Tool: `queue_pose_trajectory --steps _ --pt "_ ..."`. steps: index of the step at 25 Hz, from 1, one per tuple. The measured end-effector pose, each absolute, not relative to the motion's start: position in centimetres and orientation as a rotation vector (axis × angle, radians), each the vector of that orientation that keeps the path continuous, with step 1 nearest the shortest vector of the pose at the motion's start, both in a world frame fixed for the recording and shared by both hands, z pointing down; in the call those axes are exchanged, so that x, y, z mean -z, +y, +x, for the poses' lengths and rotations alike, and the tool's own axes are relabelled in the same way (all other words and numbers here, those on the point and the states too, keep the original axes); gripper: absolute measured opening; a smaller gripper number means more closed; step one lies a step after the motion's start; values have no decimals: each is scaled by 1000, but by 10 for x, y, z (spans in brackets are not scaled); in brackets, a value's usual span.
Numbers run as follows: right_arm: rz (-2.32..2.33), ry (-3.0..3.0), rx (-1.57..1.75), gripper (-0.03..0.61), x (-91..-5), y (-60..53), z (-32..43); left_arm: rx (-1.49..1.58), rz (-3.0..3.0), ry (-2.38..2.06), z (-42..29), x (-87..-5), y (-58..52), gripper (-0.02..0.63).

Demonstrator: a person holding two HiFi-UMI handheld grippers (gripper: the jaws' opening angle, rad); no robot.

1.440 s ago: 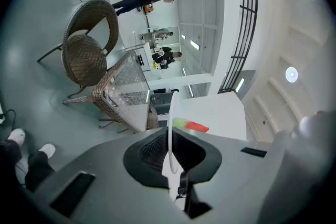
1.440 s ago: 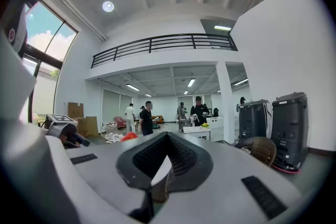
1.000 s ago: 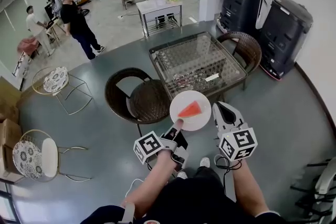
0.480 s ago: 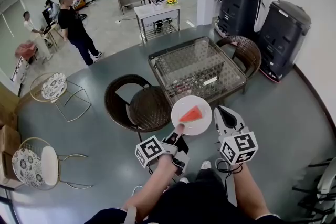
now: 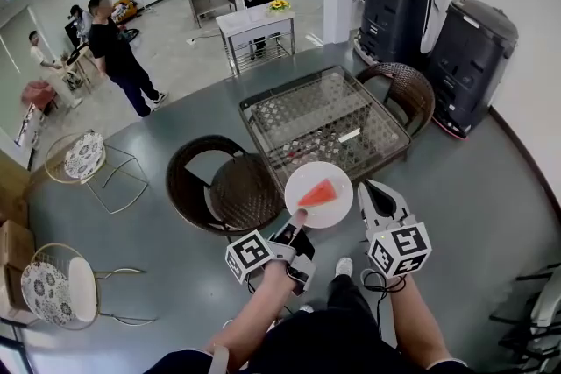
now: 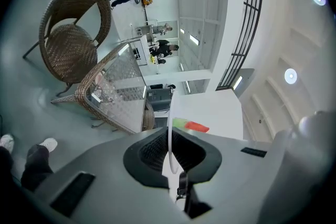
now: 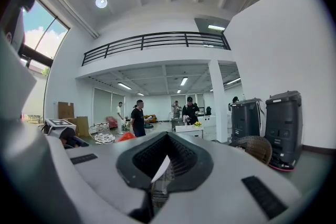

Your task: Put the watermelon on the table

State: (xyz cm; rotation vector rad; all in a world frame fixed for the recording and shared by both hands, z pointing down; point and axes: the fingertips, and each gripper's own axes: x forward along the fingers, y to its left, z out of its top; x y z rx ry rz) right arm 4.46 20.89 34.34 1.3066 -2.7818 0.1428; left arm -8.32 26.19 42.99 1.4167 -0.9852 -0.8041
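A red watermelon slice (image 5: 320,192) lies on a round white plate (image 5: 338,207). My left gripper (image 5: 299,216) is shut on the plate's near rim and holds it level at the near corner of the glass-topped wicker table (image 5: 307,114). In the left gripper view the plate (image 6: 169,134) shows edge-on between the pads, with the slice (image 6: 192,125) just past them and the table (image 6: 123,86) beyond. To the right of the plate my right gripper (image 5: 372,191) points at the table. Its jaws are together with nothing in them, as the right gripper view (image 7: 157,176) shows.
A brown wicker chair (image 5: 219,179) stands left of the table and another (image 5: 405,83) behind its right corner. Two tall dark machines (image 5: 438,39) line the right wall. Several people stand at the far end, near a small white table (image 5: 256,17). Round metal chairs (image 5: 83,155) stand at the left.
Both grippers have moved forward toward the glass table, the left one carrying the plate and slice with it. The plate's far edge now sits over the table's near corner.
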Motion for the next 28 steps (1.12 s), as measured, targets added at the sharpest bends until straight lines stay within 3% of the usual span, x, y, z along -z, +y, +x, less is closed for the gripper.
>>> queue_pose_trajectory --steps 28 --pt "1123 -2877 -255 3 -368 -30 111 840 1378 -1141 -21 -436 51 14"
